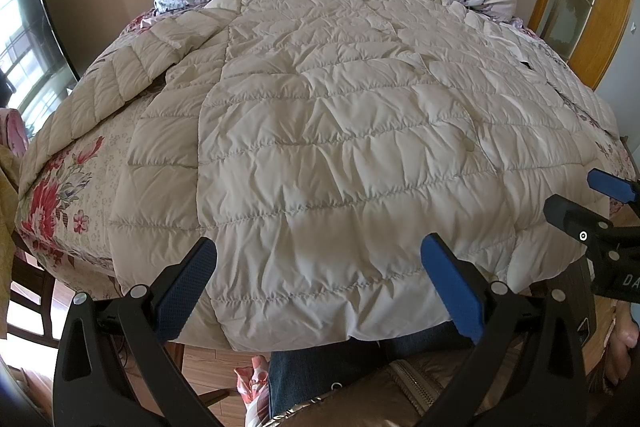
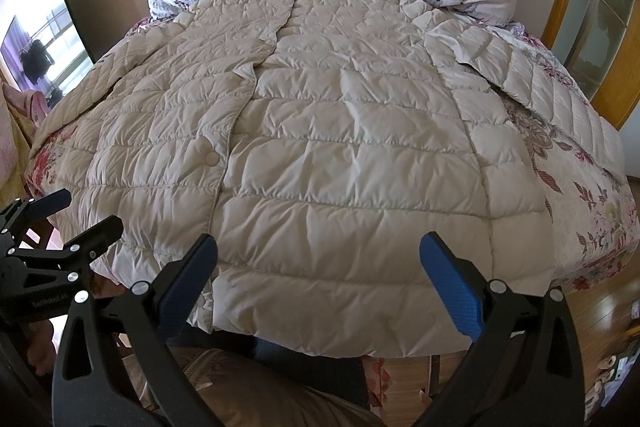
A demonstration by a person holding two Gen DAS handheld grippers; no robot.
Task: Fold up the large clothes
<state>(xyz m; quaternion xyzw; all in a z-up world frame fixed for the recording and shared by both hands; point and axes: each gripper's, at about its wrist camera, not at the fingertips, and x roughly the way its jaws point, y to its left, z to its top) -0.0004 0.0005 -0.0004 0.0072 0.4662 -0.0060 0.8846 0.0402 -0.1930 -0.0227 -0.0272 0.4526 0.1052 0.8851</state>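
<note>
both claws, left claw (image 1: 318, 285) and right claw (image 2: 318, 285), are spread wide and hold nothing above the cream jacket (image 1: 340, 131) lying flat on the bed (image 1: 68, 195).

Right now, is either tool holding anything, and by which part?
Nothing is held. The left tool and right tool both hang open near the hem of the cream jacket, gripping none of it.
</note>
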